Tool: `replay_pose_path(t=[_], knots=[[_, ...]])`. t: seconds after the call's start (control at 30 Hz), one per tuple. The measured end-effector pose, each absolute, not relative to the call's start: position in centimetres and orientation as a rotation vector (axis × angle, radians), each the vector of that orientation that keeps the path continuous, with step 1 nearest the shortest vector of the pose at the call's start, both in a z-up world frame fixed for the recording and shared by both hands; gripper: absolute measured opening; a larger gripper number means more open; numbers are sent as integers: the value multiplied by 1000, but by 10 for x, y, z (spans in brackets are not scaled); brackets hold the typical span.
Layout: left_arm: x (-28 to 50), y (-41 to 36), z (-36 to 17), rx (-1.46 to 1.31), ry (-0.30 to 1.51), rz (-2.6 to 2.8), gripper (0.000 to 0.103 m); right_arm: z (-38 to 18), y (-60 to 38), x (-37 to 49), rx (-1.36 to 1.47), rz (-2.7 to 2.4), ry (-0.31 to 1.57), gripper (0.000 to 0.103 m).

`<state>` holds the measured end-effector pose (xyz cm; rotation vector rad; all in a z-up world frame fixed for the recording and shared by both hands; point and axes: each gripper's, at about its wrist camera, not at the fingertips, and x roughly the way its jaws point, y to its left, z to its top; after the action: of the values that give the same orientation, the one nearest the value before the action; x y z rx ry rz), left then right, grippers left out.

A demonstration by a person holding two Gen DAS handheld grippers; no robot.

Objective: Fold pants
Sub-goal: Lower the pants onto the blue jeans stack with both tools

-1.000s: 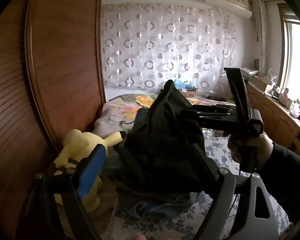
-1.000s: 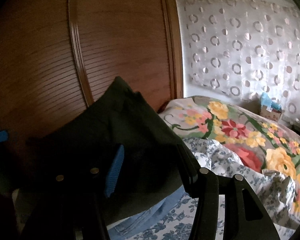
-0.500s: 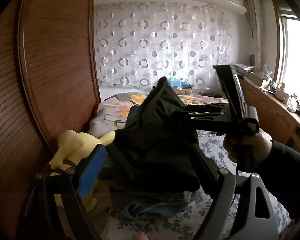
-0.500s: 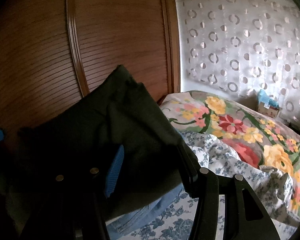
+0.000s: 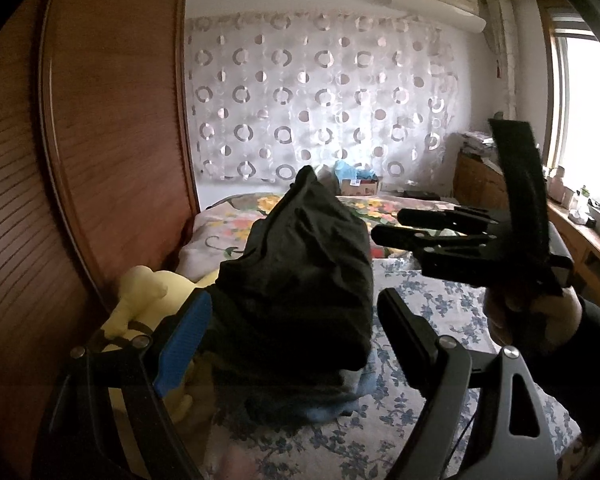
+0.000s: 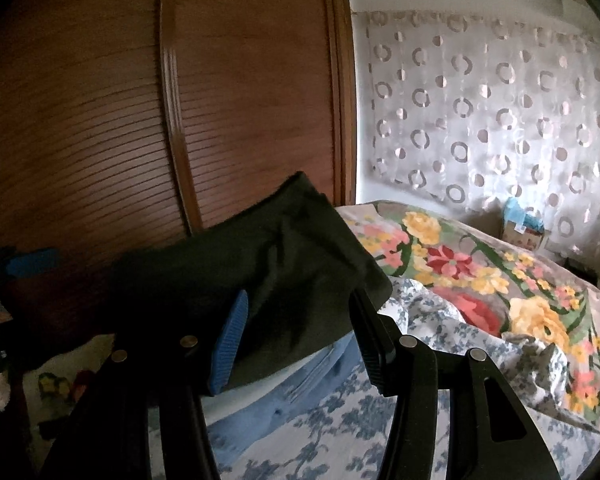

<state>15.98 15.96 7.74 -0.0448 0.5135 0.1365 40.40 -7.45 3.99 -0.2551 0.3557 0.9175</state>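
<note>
The dark folded pants (image 5: 300, 280) fill the gap of my left gripper (image 5: 294, 300), which is shut on the bundle, with the blue pad (image 5: 184, 344) against one side and the black finger (image 5: 404, 328) at the other. The bundle hangs just above a folded pair of blue jeans (image 5: 340, 404) on the bed. My right gripper (image 5: 388, 225) hovers to the right of the pants, open, with nothing between its fingers. In the right wrist view the pants (image 6: 268, 264) lie beyond the right gripper (image 6: 300, 300), over the jeans (image 6: 300, 396).
A yellow plush toy (image 5: 140, 300) sits at the left against the slatted wooden wardrobe (image 5: 112, 140). A floral quilt (image 6: 480, 280) is heaped at the far end of the bed. A gloved hand (image 5: 532, 312) holds the right gripper. A wooden counter (image 5: 580, 232) runs under the window.
The right gripper has drawn back to the right, off the pants, and now stands apart from the bundle. The left gripper and the pants have barely moved.
</note>
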Motion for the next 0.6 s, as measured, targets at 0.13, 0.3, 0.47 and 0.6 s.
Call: replay_pose_path(t=[0.13, 0.3, 0.47, 0.6], knots=[[153, 154, 79, -42, 508, 142, 85, 41, -86, 384, -248, 912, 344, 55], [144, 149, 83, -54, 499, 126, 85, 44, -97, 369, -245, 899, 334, 55], [137, 143, 88, -46, 483, 130, 85, 45, -106, 352, -236, 878, 330, 55], [133, 136, 90, -39, 480, 121, 85, 49, -110, 339, -232, 865, 322, 56]])
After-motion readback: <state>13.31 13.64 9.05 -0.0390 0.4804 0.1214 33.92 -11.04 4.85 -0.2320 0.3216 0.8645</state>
